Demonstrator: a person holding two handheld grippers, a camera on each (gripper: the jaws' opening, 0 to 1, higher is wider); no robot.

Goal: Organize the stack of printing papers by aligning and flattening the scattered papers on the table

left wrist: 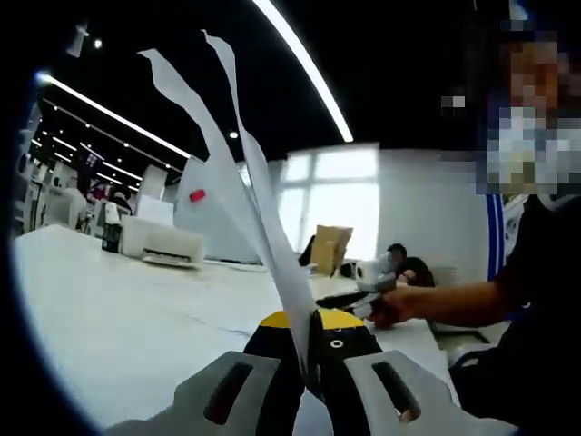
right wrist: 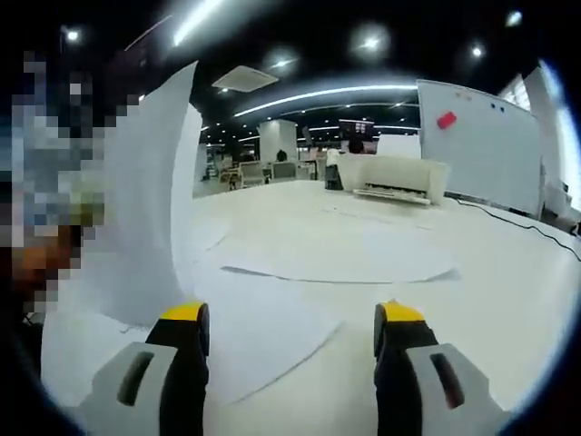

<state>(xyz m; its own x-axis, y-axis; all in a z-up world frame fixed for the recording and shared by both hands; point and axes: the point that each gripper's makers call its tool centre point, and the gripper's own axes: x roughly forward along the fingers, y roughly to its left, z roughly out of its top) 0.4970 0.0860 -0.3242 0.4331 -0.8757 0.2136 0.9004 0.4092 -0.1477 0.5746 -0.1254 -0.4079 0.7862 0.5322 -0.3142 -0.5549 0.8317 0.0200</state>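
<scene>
L gripper: fingers clenched on a couple of paper sheets, held upright, edges fanning toward upper left of the frame. The other gripper is seen at right centre, gripped by a person's hand. R gripper: fingers released, spread wide over loose papers lying flat on the white table. One sheet is raised at left. Printer at far table edge, whiteboard upper right.

Thin matt white paper sheets, smooth pale table (slightly glossy), glossy whiteboard
</scene>
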